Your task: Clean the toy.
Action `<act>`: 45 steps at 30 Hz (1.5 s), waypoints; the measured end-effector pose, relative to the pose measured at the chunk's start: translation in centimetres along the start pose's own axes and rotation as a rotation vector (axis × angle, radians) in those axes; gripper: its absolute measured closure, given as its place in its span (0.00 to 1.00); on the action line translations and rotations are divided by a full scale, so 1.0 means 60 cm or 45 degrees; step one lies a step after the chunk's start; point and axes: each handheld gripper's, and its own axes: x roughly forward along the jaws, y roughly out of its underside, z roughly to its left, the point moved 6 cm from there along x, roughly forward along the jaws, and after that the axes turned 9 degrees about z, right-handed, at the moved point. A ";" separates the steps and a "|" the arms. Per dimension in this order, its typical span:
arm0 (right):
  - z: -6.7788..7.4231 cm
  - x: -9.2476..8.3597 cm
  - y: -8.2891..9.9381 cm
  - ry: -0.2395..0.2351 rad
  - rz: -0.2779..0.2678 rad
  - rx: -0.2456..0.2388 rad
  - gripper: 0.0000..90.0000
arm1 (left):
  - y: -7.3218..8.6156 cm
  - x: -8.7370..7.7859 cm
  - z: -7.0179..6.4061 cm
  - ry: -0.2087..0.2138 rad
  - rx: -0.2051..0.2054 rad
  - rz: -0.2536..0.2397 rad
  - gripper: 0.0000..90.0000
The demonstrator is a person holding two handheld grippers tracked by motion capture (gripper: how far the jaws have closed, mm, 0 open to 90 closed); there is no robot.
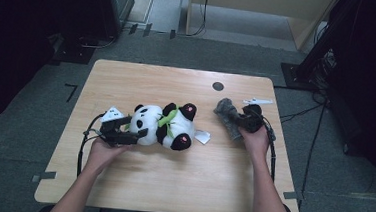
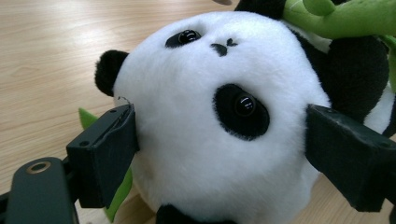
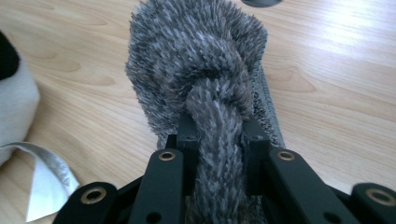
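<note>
Panda on the left, grey fur on the right

Left gripper (image 1: 133,131) has its jaws spread wide either side of the plush panda's (image 1: 162,125) head, mid-table; right gripper (image 3: 217,133) is clamped tight on the grey fuzzy cloth (image 3: 201,70) near the table's (image 1: 170,185) right edge.

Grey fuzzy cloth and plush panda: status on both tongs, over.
Right tongs shut on knotted grey fuzzy cloth. Left tongs open, jaws astride black-and-white plush panda's head, left pad touching. Nothing in the way on wooden table.
</note>
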 end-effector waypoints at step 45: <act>0.135 -0.089 -0.090 -0.134 0.041 -0.156 0.83 | 0.031 0.004 -0.008 -0.035 -0.033 0.020 0.33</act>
